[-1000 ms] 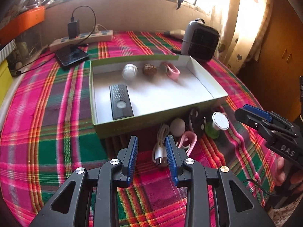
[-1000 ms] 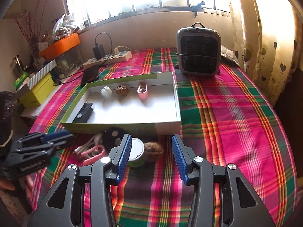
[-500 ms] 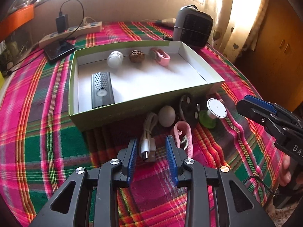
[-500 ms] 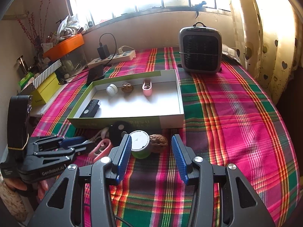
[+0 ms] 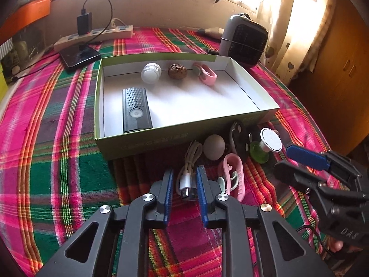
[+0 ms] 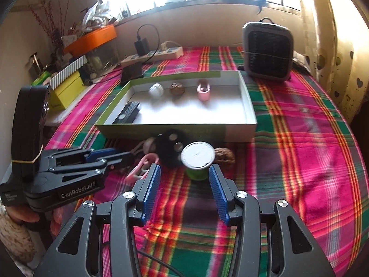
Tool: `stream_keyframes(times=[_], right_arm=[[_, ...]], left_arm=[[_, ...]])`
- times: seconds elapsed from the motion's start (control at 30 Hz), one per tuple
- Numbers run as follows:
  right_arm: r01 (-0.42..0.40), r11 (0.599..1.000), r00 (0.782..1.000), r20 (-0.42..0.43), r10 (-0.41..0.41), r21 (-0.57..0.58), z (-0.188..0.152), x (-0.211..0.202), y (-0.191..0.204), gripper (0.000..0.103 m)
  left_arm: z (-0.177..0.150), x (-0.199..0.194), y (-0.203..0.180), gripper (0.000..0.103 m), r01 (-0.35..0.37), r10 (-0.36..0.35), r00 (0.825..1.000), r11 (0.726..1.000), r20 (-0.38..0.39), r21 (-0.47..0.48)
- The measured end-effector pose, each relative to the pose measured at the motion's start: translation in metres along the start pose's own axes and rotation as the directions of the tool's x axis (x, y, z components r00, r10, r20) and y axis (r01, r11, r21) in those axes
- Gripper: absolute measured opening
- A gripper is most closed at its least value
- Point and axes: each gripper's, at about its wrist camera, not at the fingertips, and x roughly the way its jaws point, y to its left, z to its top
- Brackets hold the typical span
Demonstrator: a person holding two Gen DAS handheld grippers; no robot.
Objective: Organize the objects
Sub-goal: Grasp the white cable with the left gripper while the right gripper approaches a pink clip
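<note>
A white USB cable (image 5: pixel 191 152) lies coiled in front of the green box (image 5: pixel 161 138). My left gripper (image 5: pixel 184 169) has its plug end between the blue pads, and the jaws are closing on it. Beside the cable sit a pale egg-shaped ball (image 5: pixel 214 146), a pink clip (image 5: pixel 233 175), a black disc (image 6: pixel 169 147), a green cup with a white lid (image 6: pixel 197 155) and a walnut (image 6: pixel 224 157). My right gripper (image 6: pixel 184 166) stands open just short of the green cup. Inside the box lie a black remote (image 5: pixel 136 108), a white cap (image 5: pixel 151 72), a second walnut (image 5: pixel 177 71) and another pink clip (image 5: pixel 206 75).
A grey heater (image 6: pixel 267 50) stands behind the box on the right. A power strip (image 5: pixel 96 35) with a charger and a dark phone (image 5: pixel 79 55) lie at the back left. A yellow box (image 6: pixel 66 90) and clutter line the left edge. Plaid cloth covers the table.
My left gripper moved up to the cable, then its jaws narrowed around the plug end. My right gripper came closer to the green cup, still equally open.
</note>
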Motion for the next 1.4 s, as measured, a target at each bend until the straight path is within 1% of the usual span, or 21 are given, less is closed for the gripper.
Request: stream_keyframes(times=[0.2, 0.27, 0.33, 0.47, 0.57, 0.67, 0.87, 0.93, 1.07, 1.2, 1.4], right_arm=[[-0.003, 1.0, 1.0, -0.015, 0.003, -0.008, -0.001, 0.003, 0.007, 0.045], [-0.011, 1.0, 1.0, -0.02, 0.011, -0.016, -0.001, 0.005, 0.011, 0.045], [-0.022, 0.999, 0.999, -0.028, 0.021, -0.025, -0.002, 0.007, 0.017, 0.045], [-0.036, 0.999, 0.999, -0.042, 0.034, -0.037, -0.002, 0.015, 0.027, 0.045], [-0.045, 0.998, 0.998, -0.054, 0.042, -0.047, -0.002, 0.021, 0.034, 0.045], [-0.035, 0.997, 0.998, -0.06, 0.031, -0.062, -0.003, 0.026, 0.04, 0.045], [-0.021, 0.999, 0.998, -0.066, 0.019, -0.024, -0.001, 0.035, 0.044, 0.045], [-0.025, 0.999, 0.997, -0.07, 0.023, -0.03, 0.0, 0.039, 0.049, 0.045], [0.018, 0.998, 0.998, -0.064, -0.021, -0.056, -0.001, 0.043, 0.055, 0.045], [0.043, 0.997, 0.996, -0.072, -0.048, -0.064, -0.002, 0.047, 0.055, 0.045], [0.066, 0.994, 0.996, -0.059, -0.071, -0.084, -0.003, 0.048, 0.058, 0.045]], left_arm=[[-0.004, -0.004, 0.006, 0.015, 0.008, -0.007, 1.0, 1.0, 0.013, -0.021], [-0.007, -0.007, 0.009, 0.015, -0.004, 0.005, 1.0, 1.0, 0.023, -0.022], [-0.01, -0.011, 0.012, 0.015, -0.033, 0.033, 0.999, 0.999, 0.032, -0.021], [-0.015, -0.018, 0.022, 0.015, -0.052, 0.054, 0.998, 0.997, 0.039, -0.052], [-0.017, -0.02, 0.028, 0.015, -0.049, 0.052, 0.998, 0.996, 0.043, -0.072], [-0.019, -0.021, 0.03, 0.015, -0.048, 0.052, 0.998, 0.996, 0.046, -0.08], [-0.02, -0.021, 0.033, 0.016, -0.036, 0.04, 0.998, 0.996, 0.05, -0.084], [-0.02, -0.021, 0.033, 0.016, -0.034, 0.038, 0.998, 0.996, 0.05, -0.083], [-0.021, -0.021, 0.036, 0.016, -0.022, 0.026, 0.998, 0.996, 0.052, -0.089], [-0.021, -0.021, 0.036, 0.016, -0.02, 0.025, 0.998, 0.996, 0.055, -0.086], [-0.021, -0.021, 0.035, 0.016, -0.026, 0.03, 0.998, 0.997, 0.053, -0.078]])
